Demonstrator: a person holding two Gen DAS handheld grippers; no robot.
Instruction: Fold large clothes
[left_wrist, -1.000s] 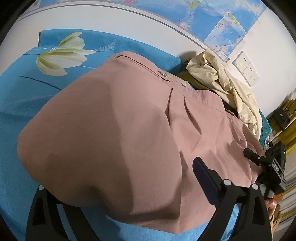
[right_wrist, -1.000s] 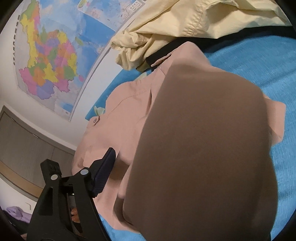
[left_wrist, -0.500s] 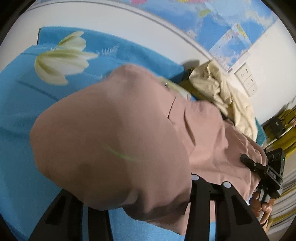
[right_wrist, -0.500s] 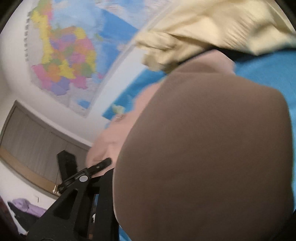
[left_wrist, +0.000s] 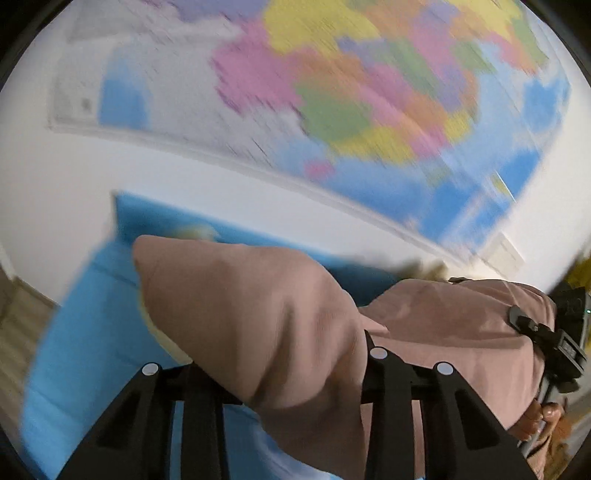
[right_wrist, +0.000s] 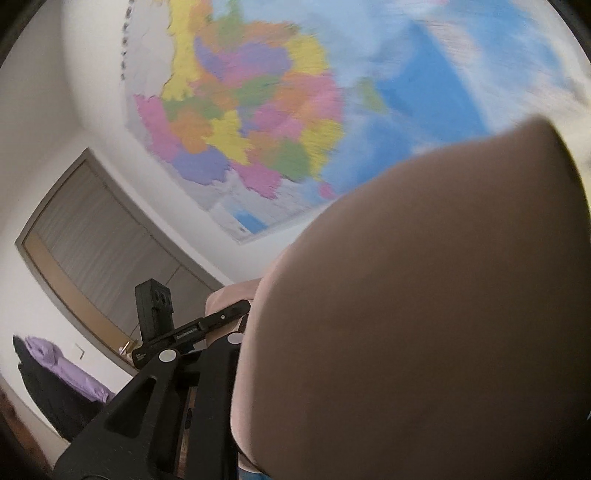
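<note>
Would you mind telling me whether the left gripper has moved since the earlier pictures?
Yes. The left gripper, jaws closing on the pink garment, has risen: the wall map now fills its view instead of the blue sheet.

No legible text recorded.
Lettering on the wall map (left_wrist: 369, 92) is blurred; white print on the other hand-held gripper's black bar (right_wrist: 192, 334) is too small to read.

The garment (left_wrist: 258, 314) is dusty pink, plain woven cloth. It bunches up in a rounded, creased fold close to the left camera, lifted over a blue sheet (left_wrist: 85, 332), and stretches off rightward. In the right view (very close) it fills the lower right as a smooth bulge.
</note>
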